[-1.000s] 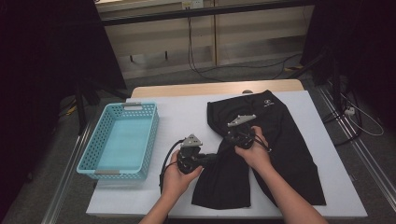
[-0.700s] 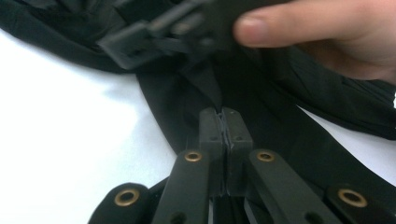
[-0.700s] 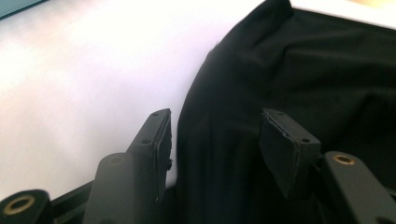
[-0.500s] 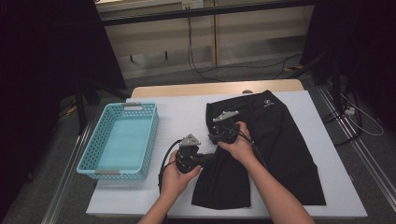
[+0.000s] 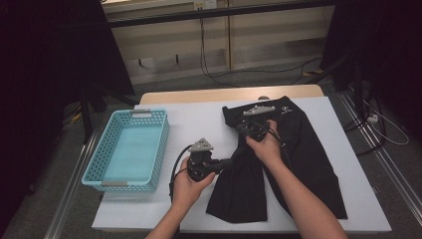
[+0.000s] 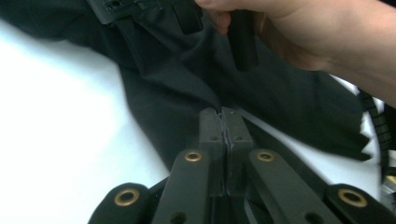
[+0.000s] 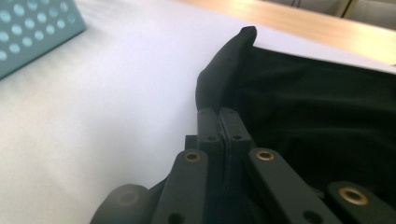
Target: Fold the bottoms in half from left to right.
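A black garment (image 5: 303, 149) lies spread on the white table (image 5: 194, 124), right of the middle. My left gripper (image 5: 230, 162) is shut on the garment's near left edge; in the left gripper view its pads (image 6: 226, 116) pinch a fold of dark cloth (image 6: 177, 70). My right gripper (image 5: 240, 128) sits farther back at the garment's left top edge. Its jaws have just been closing and now pinch the black hem (image 7: 224, 70) between the fingertips (image 7: 218, 116). The right hand (image 6: 303, 32) shows above the cloth in the left gripper view.
A light blue perforated basket (image 5: 94, 169) stands empty at the table's left side, its corner (image 7: 28, 32) showing in the right gripper view. A wooden strip (image 5: 209, 94) runs along the table's far edge. Cables lie on the floor behind.
My right gripper has shifted away from me along the garment's left side and now holds the cloth nearer its far end. The left gripper has stayed put on the cloth.
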### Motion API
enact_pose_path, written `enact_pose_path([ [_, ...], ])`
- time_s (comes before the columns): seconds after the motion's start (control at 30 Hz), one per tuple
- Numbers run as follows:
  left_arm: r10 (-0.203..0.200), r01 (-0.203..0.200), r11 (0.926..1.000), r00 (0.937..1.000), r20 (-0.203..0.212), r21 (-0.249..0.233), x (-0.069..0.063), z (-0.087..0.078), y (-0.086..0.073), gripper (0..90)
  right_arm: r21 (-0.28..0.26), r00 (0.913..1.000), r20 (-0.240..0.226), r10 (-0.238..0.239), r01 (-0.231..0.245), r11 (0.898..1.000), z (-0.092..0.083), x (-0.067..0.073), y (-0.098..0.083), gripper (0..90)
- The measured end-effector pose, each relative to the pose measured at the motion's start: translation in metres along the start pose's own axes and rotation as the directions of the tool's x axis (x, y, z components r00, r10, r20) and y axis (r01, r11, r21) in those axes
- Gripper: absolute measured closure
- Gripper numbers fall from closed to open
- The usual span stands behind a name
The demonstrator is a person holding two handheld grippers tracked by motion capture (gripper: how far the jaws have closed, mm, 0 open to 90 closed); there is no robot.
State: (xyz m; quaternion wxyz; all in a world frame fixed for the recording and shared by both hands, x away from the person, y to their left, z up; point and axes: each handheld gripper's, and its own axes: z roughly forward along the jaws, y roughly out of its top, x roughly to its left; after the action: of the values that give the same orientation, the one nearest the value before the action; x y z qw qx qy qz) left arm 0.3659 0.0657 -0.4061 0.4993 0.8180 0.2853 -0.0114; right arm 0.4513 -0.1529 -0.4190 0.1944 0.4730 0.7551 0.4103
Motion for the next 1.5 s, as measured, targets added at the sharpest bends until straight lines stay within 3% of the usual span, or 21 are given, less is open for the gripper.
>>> enact_pose_path([
  [0.1, 0.026, -0.025, 0.9994, 0.9989, 0.038, -0.022, -0.012, 0.005, 0.013, 88.5, -0.028, 0.9997, 0.019, 0.017, -0.016, 0.999, -0.023, -0.016, 0.008, 88.7],
  [0.17, 0.05, -0.048, 0.9976, 0.9972, 0.055, -0.051, -0.017, 0.005, 0.022, 86.8, -0.036, 0.9983, 0.057, 0.009, -0.007, 0.999, -0.043, -0.032, 0.016, 88.9],
  [0.23, 0.052, -0.048, 0.9968, 0.9971, 0.056, -0.064, -0.018, 0.002, 0.025, 76.4, -0.058, 0.9943, 0.1, 0.038, -0.033, 0.998, -0.069, -0.055, 0.024, 89.1],
  [0.27, 0.058, -0.056, 0.996, 0.9975, 0.04, -0.07, -0.018, -0.002, 0.026, 67.7, -0.07, 0.9882, 0.146, 0.046, -0.036, 0.997, -0.083, -0.069, 0.028, 89.1],
  [0.33, 0.076, -0.076, 0.9953, 0.9971, -0.003, -0.059, -0.011, -0.007, 0.025, 56.5, -0.086, 0.9668, 0.246, 0.069, -0.049, 0.995, -0.11, -0.098, 0.033, 88.9],
  [0.37, 0.072, -0.073, 0.9959, 0.9972, -0.023, -0.054, -0.008, -0.009, 0.024, 47.1, -0.083, 0.9504, 0.297, 0.094, -0.073, 0.994, -0.121, -0.116, 0.031, 83.0],
  [0.43, 0.065, -0.068, 0.9967, 0.9952, -0.073, -0.045, 0.003, -0.012, 0.02, 35.1, -0.088, 0.9281, 0.341, 0.151, -0.128, 0.988, -0.129, -0.134, 0.026, 55.6],
  [0.47, 0.056, -0.06, 0.9973, 0.9943, -0.09, -0.042, 0.009, -0.013, 0.017, 32.1, -0.085, 0.9247, 0.341, 0.168, -0.148, 0.985, -0.131, -0.139, 0.021, 55.7],
  [0.5, 0.049, -0.053, 0.9981, 0.9926, -0.111, -0.03, 0.015, -0.013, 0.014, 28.7, -0.09, 0.9316, 0.313, 0.184, -0.164, 0.982, -0.13, -0.141, 0.015, 54.4],
  [0.6, 0.032, -0.033, 0.9994, 0.9897, -0.14, -0.008, 0.028, -0.013, 0.004, 22.3, -0.05, 0.9503, 0.263, 0.167, -0.159, 0.986, -0.117, -0.13, -0.005, 49.0],
  [0.67, 0.043, -0.041, 0.999, 0.9862, -0.16, 0.015, 0.034, -0.015, -0.001, 20.6, -0.018, 0.9642, 0.215, 0.155, -0.155, 0.988, -0.107, -0.12, -0.02, 47.3],
  [0.8, 0.053, -0.048, 0.9983, 0.9825, -0.179, 0.034, 0.043, -0.018, -0.008, 17.3, 0.061, 0.9824, 0.16, 0.097, -0.108, 0.992, -0.096, -0.095, -0.048, 42.0],
  [0.9, 0.052, -0.046, 0.9982, 0.9793, -0.195, 0.038, 0.048, -0.019, -0.012, 16.3, 0.088, 0.9918, 0.107, 0.07, -0.08, 0.993, -0.096, -0.078, -0.064, 41.5],
  [1.1, 0.053, -0.043, 0.9978, 0.9784, -0.2, 0.05, 0.052, -0.02, -0.016, 14.8, 0.094, 0.9968, 0.059, 0.054, -0.059, 0.994, -0.111, -0.057, -0.086, 41.5],
  [1.3, 0.066, -0.052, 0.9961, 0.9744, -0.215, 0.071, 0.054, -0.017, -0.019, 13.1, 0.101, 0.9998, 0.009, 0.018, -0.019, 0.995, -0.126, -0.039, -0.103, 48.9],
  [1.5, 0.069, -0.052, 0.9955, 0.9708, -0.23, 0.079, 0.057, -0.018, -0.021, 12.8, 0.116, 0.999, -0.036, -0.026, 0.03, 0.993, -0.123, -0.022, -0.109, 52.9],
])
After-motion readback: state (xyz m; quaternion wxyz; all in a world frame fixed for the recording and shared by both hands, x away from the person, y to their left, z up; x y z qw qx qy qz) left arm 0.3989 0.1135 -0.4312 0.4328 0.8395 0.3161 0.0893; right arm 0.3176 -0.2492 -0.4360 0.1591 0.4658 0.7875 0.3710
